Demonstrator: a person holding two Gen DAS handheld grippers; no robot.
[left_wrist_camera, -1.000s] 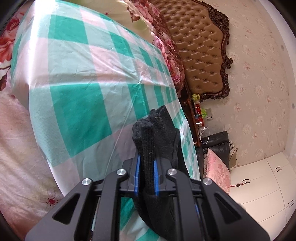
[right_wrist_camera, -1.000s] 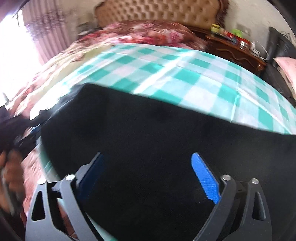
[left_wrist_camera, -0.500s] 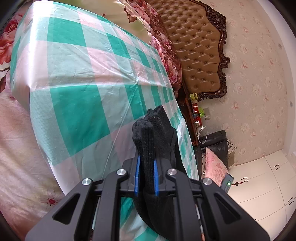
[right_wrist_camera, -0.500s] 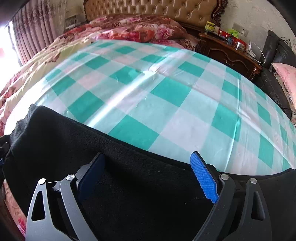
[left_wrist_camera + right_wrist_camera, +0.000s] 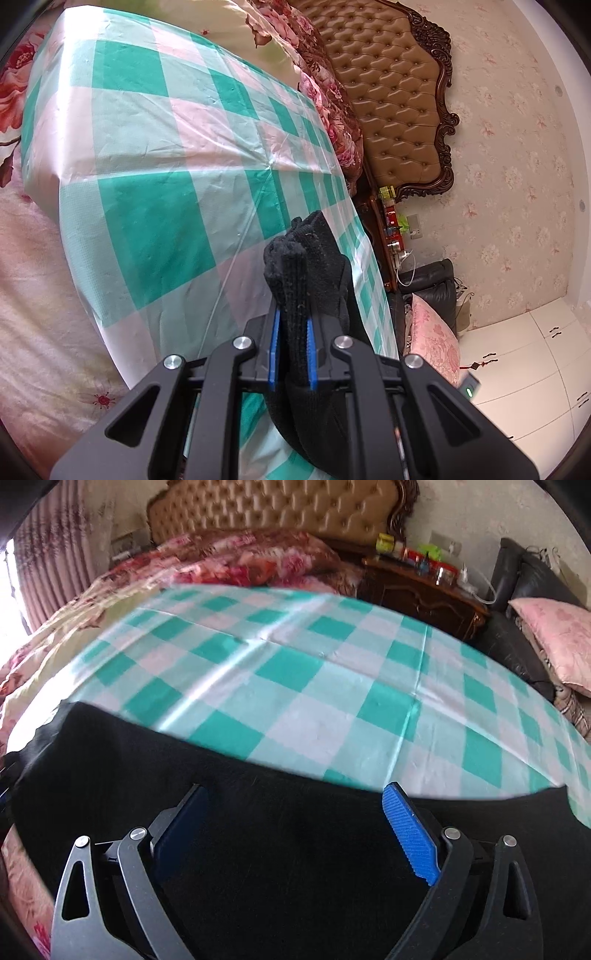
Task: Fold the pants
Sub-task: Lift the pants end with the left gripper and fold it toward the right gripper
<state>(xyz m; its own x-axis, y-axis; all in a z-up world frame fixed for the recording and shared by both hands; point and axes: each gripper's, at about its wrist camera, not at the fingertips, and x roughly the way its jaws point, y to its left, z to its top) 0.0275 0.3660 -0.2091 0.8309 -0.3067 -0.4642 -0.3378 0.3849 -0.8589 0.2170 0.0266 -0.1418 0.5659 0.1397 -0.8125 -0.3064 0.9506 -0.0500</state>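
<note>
Spread over the bed, a glossy green-and-white checked plastic sheet (image 5: 295, 686) serves as the folding surface. Compared with a second ago, more of it shows beyond the soft black knit pants (image 5: 280, 849), which lie flat at its near edge. The right gripper (image 5: 295, 834) has just been widening, pads clear of cloth, probably after letting go. The left gripper (image 5: 291, 354) stays clenched on a bunched ribbed fold.
</note>
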